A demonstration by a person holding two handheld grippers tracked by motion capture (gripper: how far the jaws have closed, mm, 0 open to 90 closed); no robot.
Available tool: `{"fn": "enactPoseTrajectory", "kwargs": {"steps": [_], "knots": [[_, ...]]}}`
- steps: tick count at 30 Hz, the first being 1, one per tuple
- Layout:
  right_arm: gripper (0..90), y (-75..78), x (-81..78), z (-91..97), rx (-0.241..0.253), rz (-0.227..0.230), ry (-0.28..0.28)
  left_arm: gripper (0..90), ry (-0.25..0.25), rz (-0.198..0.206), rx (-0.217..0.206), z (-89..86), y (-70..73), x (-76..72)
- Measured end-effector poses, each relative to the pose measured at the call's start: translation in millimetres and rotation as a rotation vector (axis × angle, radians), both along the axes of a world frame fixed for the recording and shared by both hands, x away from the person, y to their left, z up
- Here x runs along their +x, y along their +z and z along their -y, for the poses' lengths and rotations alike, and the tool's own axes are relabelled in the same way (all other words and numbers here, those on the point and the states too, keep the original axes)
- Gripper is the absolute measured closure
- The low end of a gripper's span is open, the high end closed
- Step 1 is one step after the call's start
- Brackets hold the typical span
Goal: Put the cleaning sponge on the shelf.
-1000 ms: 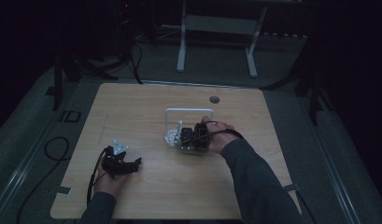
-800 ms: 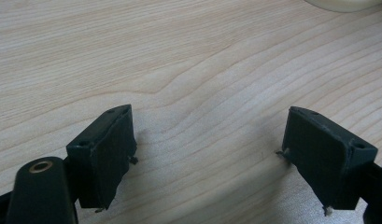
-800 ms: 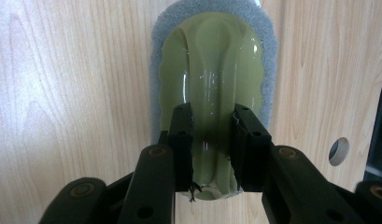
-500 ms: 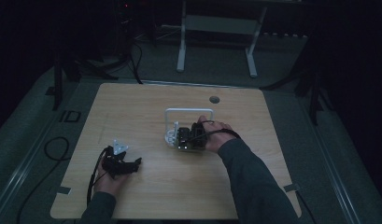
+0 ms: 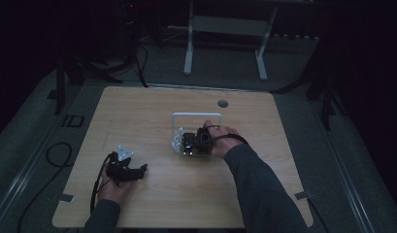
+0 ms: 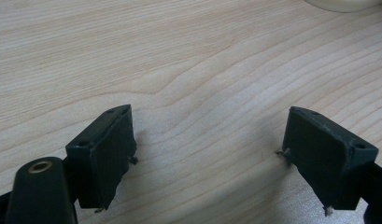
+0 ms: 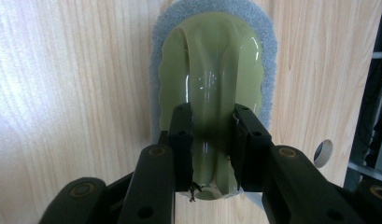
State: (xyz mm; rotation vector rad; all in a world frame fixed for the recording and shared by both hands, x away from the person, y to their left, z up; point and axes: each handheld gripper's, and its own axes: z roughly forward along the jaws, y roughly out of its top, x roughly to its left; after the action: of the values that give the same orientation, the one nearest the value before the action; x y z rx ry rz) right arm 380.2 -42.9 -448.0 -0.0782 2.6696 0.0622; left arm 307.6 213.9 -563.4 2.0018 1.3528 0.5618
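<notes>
A pale green oval scrubber [image 7: 212, 56] with a grey pad around its rim lies flat on the wooden table [image 5: 152, 111]. My right gripper [image 7: 212, 112] is shut on the raised ridge handle along its top. In the high view the right gripper [image 5: 184, 143] sits near the table's middle, with the scrubber [image 5: 176, 141] showing pale at its left end. My left gripper [image 5: 139, 170] rests low at the front left in the person's hand. In its own view the left gripper [image 6: 209, 114] is open over bare wood, with nothing between the jaws.
A white wire frame [image 5: 196, 115] stands just behind the right gripper. A round cable hole [image 5: 223, 103] lies farther back, and the hole [image 7: 323, 153] also shows beside the scrubber. A cream object's edge [image 6: 343, 3] sits ahead of the left gripper. Dark floor and stands surround the table.
The right hand and its gripper have edged slightly to the left with the scrubber. The left gripper has stayed where it was.
</notes>
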Motion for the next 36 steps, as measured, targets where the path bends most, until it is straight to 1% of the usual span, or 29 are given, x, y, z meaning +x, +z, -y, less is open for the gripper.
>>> {"fn": "enactPoseTrajectory", "kwargs": {"steps": [1,4,5,7,14,22,25,32,36], "knots": [[71.8,-0.8,0.4,-0.8,0.001,-0.003,-0.004,17.0,0.0,0.0,0.0,0.0,0.0,0.0],[71.8,-4.7,1.4,-3.7,-0.026,0.007,0.008,17.0,0.0,0.0,0.0,0.0,0.0,0.0],[71.8,-5.7,2.1,-4.2,-0.03,0.01,0.018,17.0,0.0,0.0,0.0,0.0,0.0,0.0],[71.8,-7.1,2.5,-5.1,-0.032,0.012,0.015,17.0,0.0,0.0,0.0,0.0,0.0,0.0],[71.8,-8.6,4.3,-10.2,-0.016,0.018,0.017,17.0,0.0,0.0,0.0,0.0,0.0,0.0],[71.8,-16.3,7.1,-15.5,-0.043,0.039,0.022,17.0,0.0,0.0,0.0,0.0,0.0,0.0],[71.8,-15.9,8.4,-15.2,-0.037,0.041,0.01,17.0,0.0,0.0,0.001,0.0,0.0,0.0],[71.5,-17.3,9.9,-15.5,-0.034,0.055,0.006,17.0,0.0,0.0,0.0,0.0,0.0,0.0],[71.5,-20.3,13.4,-14.6,-0.033,0.097,-0.004,17.0,0.0,0.0,0.0,0.0,0.0,0.0]]}}
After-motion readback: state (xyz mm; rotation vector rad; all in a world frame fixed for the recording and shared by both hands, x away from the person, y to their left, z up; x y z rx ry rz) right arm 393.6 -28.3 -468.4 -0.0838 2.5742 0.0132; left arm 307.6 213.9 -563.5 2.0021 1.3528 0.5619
